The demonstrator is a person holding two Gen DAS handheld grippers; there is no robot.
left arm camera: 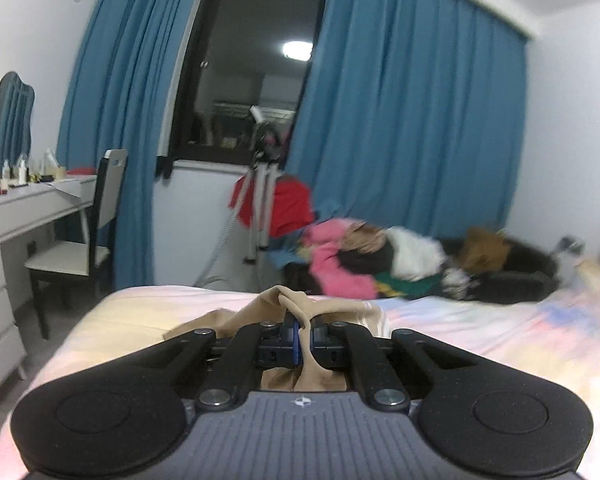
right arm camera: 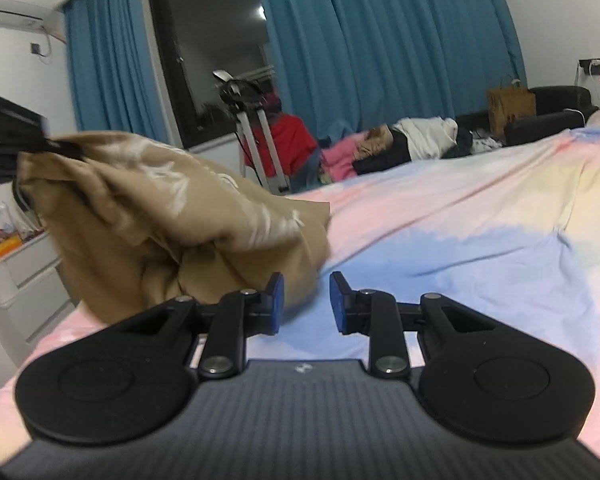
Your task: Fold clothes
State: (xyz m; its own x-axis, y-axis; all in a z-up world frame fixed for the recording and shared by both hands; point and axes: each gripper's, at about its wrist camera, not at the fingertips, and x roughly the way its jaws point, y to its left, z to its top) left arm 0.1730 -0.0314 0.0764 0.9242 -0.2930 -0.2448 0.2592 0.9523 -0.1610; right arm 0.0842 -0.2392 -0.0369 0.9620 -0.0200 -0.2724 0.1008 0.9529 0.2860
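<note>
Right now: left gripper [left arm camera: 304,334] clenched on a bunched fold of tan garment [left arm camera: 300,308], cloth pinched between blue pads [left arm camera: 296,340] and spilling both above and below the jaws. In right wrist view, same tan garment [right arm camera: 172,216] lifted at its upper left corner by left gripper [right arm camera: 4,136] (blurred, at frame edge), rest sagging in a crumpled heap w/ pale print across it, lower edge resting on pastel bedsheet [right arm camera: 460,220]. Right gripper [right arm camera: 306,304] released, jaws spread apart, nothing between them; left pad [right arm camera: 277,304] just beside garment's lower edge, contact not clear. Hovers low over bedsheet [left arm camera: 480,332], pink/blue/yellow patches. Beyond bed: clothes pile [left arm camera: 380,260] (pink, white, black, green, all mixed) on a dark sofa [left arm camera: 512,280], brown paper bag [right arm camera: 510,106] near it. Tripod [left arm camera: 260,200] w/ red cloth [left arm camera: 288,204] by the window, blue curtains [left arm camera: 412,120] either side. White dresser [left arm camera: 24,208] w/ mirror and chair [left arm camera: 84,248] at far left.
</note>
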